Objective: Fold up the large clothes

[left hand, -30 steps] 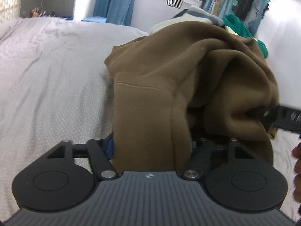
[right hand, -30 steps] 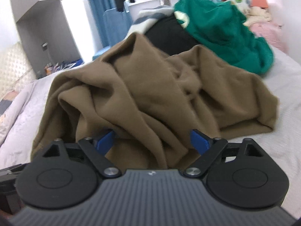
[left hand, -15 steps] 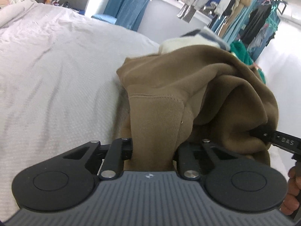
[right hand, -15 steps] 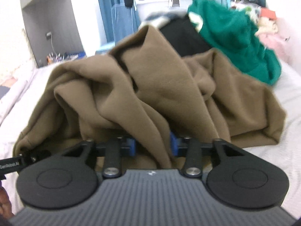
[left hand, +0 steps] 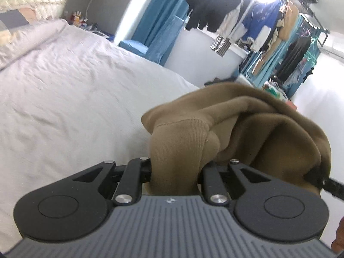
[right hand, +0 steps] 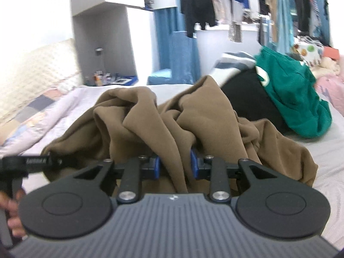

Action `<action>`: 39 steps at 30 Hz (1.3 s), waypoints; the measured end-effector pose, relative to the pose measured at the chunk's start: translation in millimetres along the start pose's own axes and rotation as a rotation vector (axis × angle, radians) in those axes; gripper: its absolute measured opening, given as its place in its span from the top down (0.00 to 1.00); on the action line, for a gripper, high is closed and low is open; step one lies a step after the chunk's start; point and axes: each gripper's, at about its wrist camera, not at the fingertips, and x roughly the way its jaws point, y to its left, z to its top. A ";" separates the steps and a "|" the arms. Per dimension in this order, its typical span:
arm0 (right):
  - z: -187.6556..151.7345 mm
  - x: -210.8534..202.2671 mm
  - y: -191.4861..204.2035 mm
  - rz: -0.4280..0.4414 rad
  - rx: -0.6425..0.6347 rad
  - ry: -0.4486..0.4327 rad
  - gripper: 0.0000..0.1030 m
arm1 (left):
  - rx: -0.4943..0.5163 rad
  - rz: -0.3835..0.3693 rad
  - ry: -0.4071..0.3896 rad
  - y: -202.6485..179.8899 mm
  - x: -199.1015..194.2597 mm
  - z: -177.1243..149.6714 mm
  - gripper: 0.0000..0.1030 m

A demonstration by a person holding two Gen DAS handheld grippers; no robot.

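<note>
A large brown sweatshirt (left hand: 247,124) hangs bunched between my two grippers above the white bed (left hand: 75,99). My left gripper (left hand: 175,169) is shut on a ribbed hem of the brown sweatshirt. My right gripper (right hand: 174,164) is shut on another fold of the brown sweatshirt (right hand: 172,118). The right gripper's tip shows at the right edge of the left wrist view (left hand: 331,186). The left gripper shows at the left edge of the right wrist view (right hand: 25,163). The fingertips are hidden in cloth.
A green garment (right hand: 296,94), a black one (right hand: 247,99) and a striped one (right hand: 232,62) lie piled on the bed behind the sweatshirt. Clothes hang on a rack (left hand: 268,28) at the back. A patterned quilt (right hand: 32,111) lies at the left.
Both grippers closed on the brown sweatshirt, then lifted it; the views tilted upward and more of the room shows.
</note>
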 end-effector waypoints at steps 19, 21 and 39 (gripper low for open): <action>-89.2 32.3 115.7 0.138 -0.043 0.046 0.70 | 0.011 0.080 0.076 132.8 -3.4 -53.8 0.76; -88.5 34.0 113.4 0.142 -0.030 0.051 0.69 | -0.013 0.081 0.085 139.0 -0.2 -58.8 0.76; -104.5 22.2 96.7 0.186 0.057 0.085 0.63 | -0.077 -0.010 0.262 135.7 -23.5 -66.3 0.67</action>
